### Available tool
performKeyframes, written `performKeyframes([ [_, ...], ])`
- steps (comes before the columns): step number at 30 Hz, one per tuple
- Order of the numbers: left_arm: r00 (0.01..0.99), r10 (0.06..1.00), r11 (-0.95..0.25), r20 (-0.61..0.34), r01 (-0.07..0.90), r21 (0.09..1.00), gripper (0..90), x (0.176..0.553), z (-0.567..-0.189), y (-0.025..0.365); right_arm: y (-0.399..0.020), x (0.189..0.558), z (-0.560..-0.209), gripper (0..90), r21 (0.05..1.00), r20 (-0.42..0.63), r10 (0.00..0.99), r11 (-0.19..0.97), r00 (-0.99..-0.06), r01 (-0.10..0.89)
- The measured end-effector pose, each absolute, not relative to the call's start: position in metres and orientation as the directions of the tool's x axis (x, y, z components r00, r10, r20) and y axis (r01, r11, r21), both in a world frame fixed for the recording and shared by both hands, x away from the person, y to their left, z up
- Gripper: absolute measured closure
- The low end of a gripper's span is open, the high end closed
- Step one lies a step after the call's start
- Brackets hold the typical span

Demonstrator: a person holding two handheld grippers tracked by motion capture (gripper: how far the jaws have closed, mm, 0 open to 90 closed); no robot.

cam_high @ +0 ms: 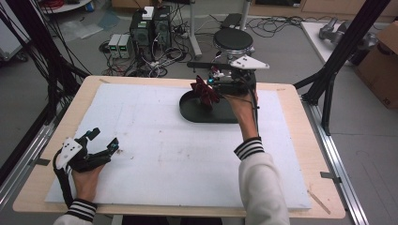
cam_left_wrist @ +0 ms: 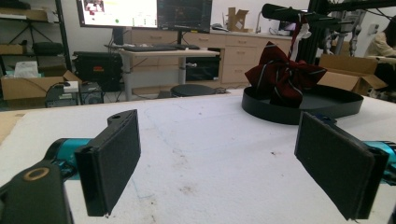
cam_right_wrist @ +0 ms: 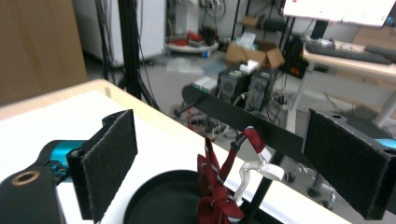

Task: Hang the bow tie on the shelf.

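A dark red striped bow tie (cam_high: pixel 205 92) hangs over a black oval tray (cam_high: pixel 220 117) at the far middle of the white board. Its strap (cam_right_wrist: pixel 243 140) and a white clip (cam_right_wrist: pixel 257 170) hook over the black horizontal bar (cam_right_wrist: pixel 247 119) of a stand. My right gripper (cam_high: pixel 217 79) is up beside the bar, open, with the bow tie (cam_right_wrist: pixel 217 200) low between its wide jaws and touching neither pad. My left gripper (cam_high: pixel 105 138) rests open on the board at the near left, nothing between its pads (cam_left_wrist: pixel 112 158). From there the bow tie (cam_left_wrist: pixel 282 77) and tray (cam_left_wrist: pixel 303 107) lie far ahead.
The white board (cam_high: pixel 164 154) covers a wooden table (cam_high: pixel 300 154). Black frame posts (cam_high: pixel 345 47) rise at the right and left. Behind the far edge stand a round stool (cam_high: pixel 233 40) and computer towers (cam_high: pixel 150 28) with cables on the floor. A cardboard box (cam_high: pixel 382 61) sits far right.
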State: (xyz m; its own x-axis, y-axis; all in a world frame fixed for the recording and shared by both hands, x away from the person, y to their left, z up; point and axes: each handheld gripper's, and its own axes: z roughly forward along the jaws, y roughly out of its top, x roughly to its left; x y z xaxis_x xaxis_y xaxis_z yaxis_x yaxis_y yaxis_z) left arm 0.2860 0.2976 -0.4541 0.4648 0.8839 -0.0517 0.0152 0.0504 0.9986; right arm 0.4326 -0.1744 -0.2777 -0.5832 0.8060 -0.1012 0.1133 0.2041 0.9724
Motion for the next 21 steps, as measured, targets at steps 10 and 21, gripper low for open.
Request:
performKeyframes([
  [10,0.468,0.882,0.048,-0.048,0.013,0.999,14.9,0.286,-0.454,0.297,-0.222,0.358,-0.292,9.3,0.983,-0.097,0.813,0.169,-0.574,0.072],
  [21,0.467,0.883,0.044,-0.043,0.010,0.999,14.9,0.286,-0.454,0.296,-0.267,0.283,-0.370,9.3,0.985,-0.097,0.862,0.155,-0.497,0.077],
])
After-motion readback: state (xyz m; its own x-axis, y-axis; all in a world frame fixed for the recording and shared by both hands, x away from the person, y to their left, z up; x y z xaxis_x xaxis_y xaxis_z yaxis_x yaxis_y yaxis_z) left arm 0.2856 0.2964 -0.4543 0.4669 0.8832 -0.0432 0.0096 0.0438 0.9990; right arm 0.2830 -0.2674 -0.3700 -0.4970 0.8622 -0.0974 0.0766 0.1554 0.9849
